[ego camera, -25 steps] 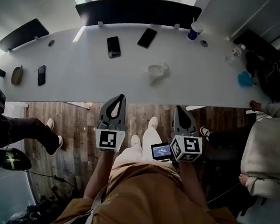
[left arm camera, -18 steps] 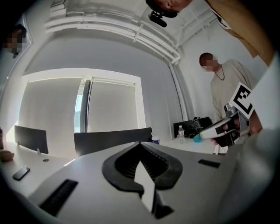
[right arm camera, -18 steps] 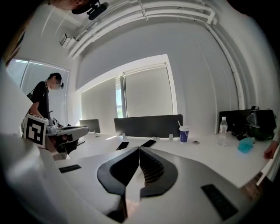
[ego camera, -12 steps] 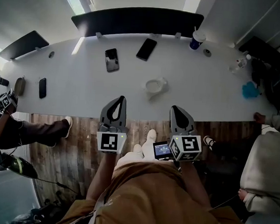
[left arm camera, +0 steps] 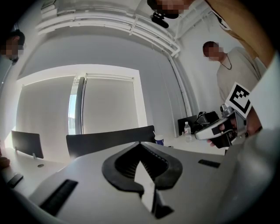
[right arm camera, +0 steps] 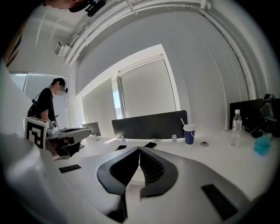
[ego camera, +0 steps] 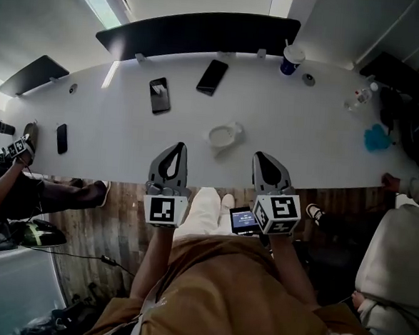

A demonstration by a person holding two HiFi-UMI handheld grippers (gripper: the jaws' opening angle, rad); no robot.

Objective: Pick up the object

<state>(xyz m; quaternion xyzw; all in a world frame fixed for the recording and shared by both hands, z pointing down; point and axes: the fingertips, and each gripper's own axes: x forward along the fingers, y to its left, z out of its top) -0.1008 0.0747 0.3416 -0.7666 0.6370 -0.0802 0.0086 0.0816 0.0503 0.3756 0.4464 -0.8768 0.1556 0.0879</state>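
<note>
**Bright, even light; heavy fisheye distortion**

Head view: the white worktop (ego camera: 326, 135) is brightly lit, with a glare streak (ego camera: 110, 74) near its far edge. The floor (ego camera: 113, 221) beneath it reads dim. Both gripper views take daylight from a blinded window (left arm camera: 107, 103), have black vignetted corners and bow straight lines at the edges. The left claw (left arm camera: 140, 144), close to its lens, renders soft.
</note>
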